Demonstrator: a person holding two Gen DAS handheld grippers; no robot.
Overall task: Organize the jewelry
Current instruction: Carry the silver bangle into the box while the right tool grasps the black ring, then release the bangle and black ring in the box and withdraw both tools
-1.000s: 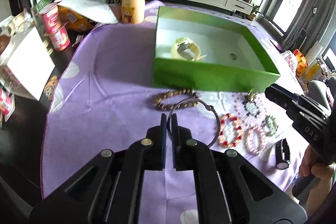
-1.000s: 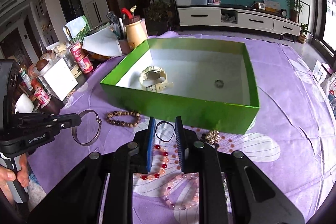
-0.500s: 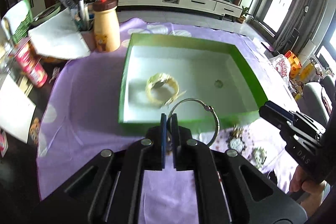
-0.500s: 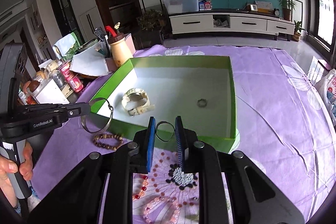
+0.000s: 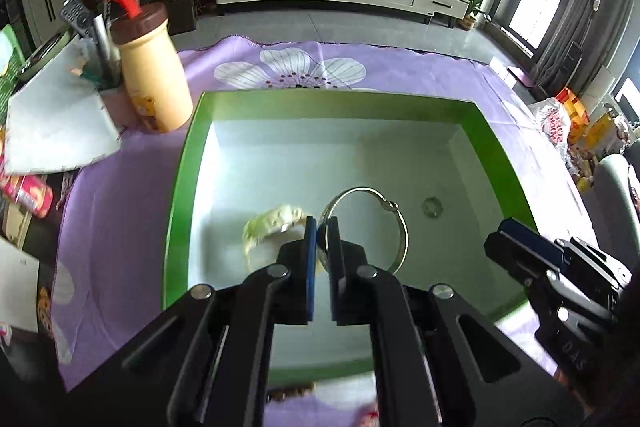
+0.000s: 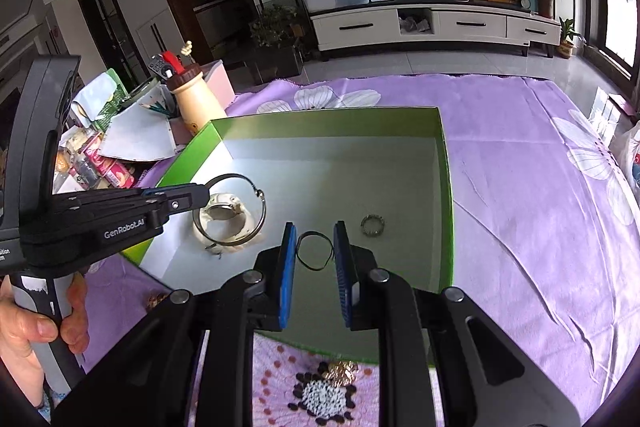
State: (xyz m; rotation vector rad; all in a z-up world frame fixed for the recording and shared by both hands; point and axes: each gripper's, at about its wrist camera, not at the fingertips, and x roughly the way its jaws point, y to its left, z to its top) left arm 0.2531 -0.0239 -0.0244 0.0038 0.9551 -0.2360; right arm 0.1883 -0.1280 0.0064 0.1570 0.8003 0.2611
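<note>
Pinched between the pads of the left gripper [image 5: 322,227] is a silver bangle [image 5: 368,227]: the jaws are pressed nearly together on its rim, and the hoop stands out to the right of the fingertips, hanging above the pale floor of the green box [image 5: 178,187]. In the right wrist view the same bangle [image 6: 236,213] shows at the tip of the left gripper [image 6: 200,195], over a cream watch [image 6: 224,217] lying in the box. A hand [image 6: 38,327] grips that tool's handle at the lower left.

Between the blue pads of the right gripper [image 6: 316,247] sits a thin dark ring-shaped band [image 6: 315,250], clamped on both sides with only a narrow gap, also held above the box floor [image 6: 360,163]. Just right of it a small beaded ring [image 6: 373,225] rests on the floor of the box.

Around the box spreads a purple flowered cloth [image 6: 520,187]. Near the bottom edge, outside the box, lie a black-and-white beaded piece [image 6: 324,397] and a gold trinket [image 6: 344,371] touching it. At the box's far left corner stands a cream bottle with a brown cap [image 5: 150,83], beside sheets of paper [image 5: 56,123].
</note>
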